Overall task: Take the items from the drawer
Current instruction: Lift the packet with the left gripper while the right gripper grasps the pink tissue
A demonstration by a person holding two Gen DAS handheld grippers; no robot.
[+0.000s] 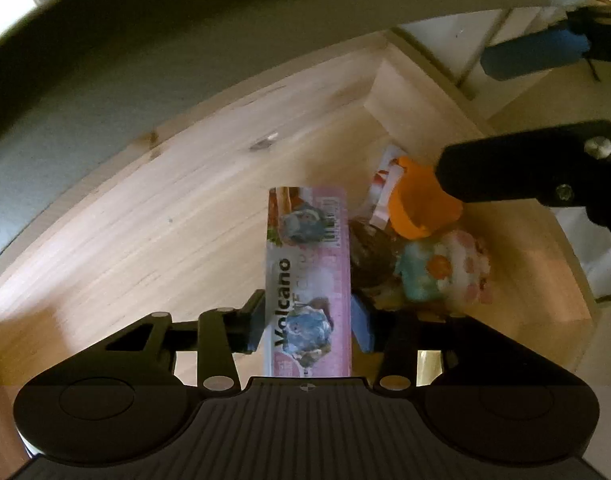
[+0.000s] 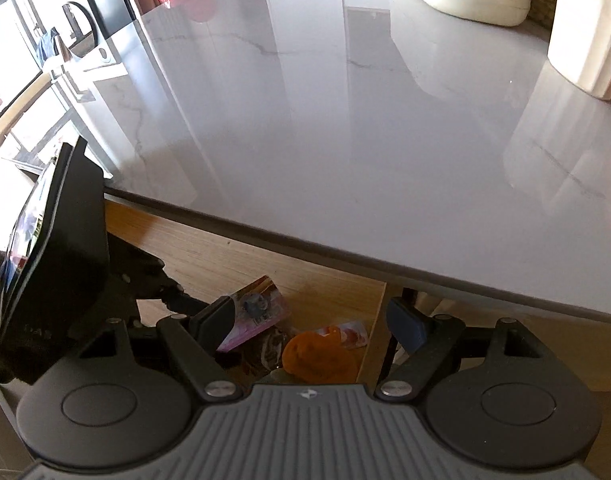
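Looking down into the open wooden drawer (image 1: 209, 184), I find the left claw (image 1: 309, 320) straddling a pink "Volcano" packet (image 1: 309, 264). Its jaws stand either side of the packet's lower end; the right pad shows a gap, so I judge the grip loose or released, not clamping. The packet lies flat on the drawer floor, beside an orange cap (image 1: 421, 204), a brown wrapper (image 1: 371, 252) and a pastel pouch (image 1: 445, 268) crowded in the corner. The right claw (image 2: 311, 324) hangs wide and empty above that same cluster, just short of the grey bench (image 2: 345, 140) edge, presumably waiting its turn. All items remain in the drawer; none rests on the bench yet.
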